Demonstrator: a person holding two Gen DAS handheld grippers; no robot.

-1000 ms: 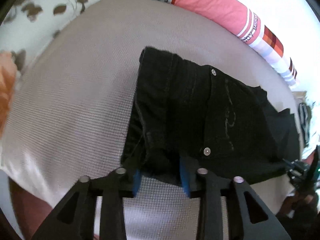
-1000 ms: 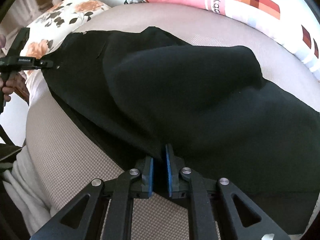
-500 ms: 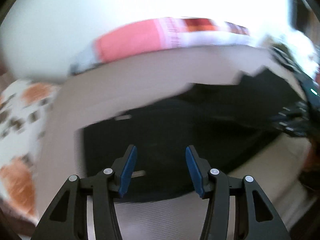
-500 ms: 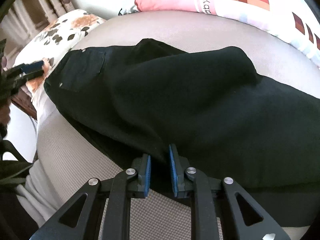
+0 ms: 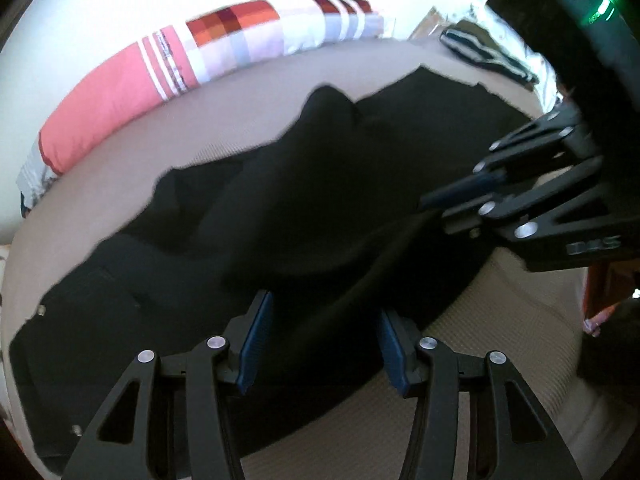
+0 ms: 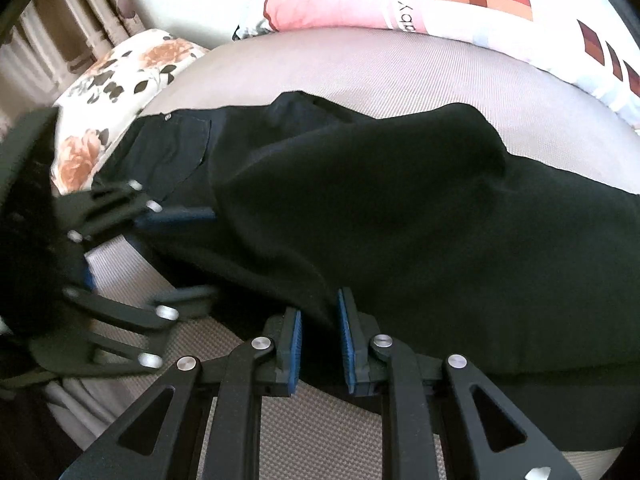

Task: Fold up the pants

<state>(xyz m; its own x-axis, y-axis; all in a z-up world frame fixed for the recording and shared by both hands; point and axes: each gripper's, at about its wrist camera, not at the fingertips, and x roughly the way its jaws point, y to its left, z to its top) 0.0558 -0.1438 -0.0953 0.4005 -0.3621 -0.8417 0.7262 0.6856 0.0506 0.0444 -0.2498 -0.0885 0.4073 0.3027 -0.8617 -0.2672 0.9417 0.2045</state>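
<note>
**A:** Firstly, report the far left of the right wrist view.

**B:** Shows a floral cushion (image 6: 120, 80) against the left edge of the beige woven bed surface (image 6: 400, 68).

**A:** Next, state the left gripper.

**B:** Enters that view from the left as the left gripper (image 6: 200, 254), blurred, low at the near edge of the cloth. Stands wide open: blue pads (image 5: 256, 344) well apart. Straddles a raised ridge of black cloth in its own view. Cannot tell whether the pads touch it.

**A:** Locate the task item.

**B:** Lies rumpled across the middle of the bed surface: black pants (image 6: 400, 220). Points the waist end left, toward the floral cushion, with a pocket (image 6: 172, 156) and a metal rivet (image 6: 166, 117) facing up. Rises into a hump at centre. Runs off to the right edge of the right wrist view.

**A:** Then state the right gripper.

**B:** Sits at the near edge of the pants as the right gripper (image 6: 320, 348), right of the left gripper and close beside it. Keeps a narrow setting, with a fold of the pants clamped between the pads. Draws the cloth into a taut ridge toward itself, as seen from the left wrist view.

**A:** Finally, report the right and far side.

**B:** Shows a pink and white checked pillow (image 6: 360, 0) along the far edge of the bed surface. Lies beyond the pants, apart from them.
</note>
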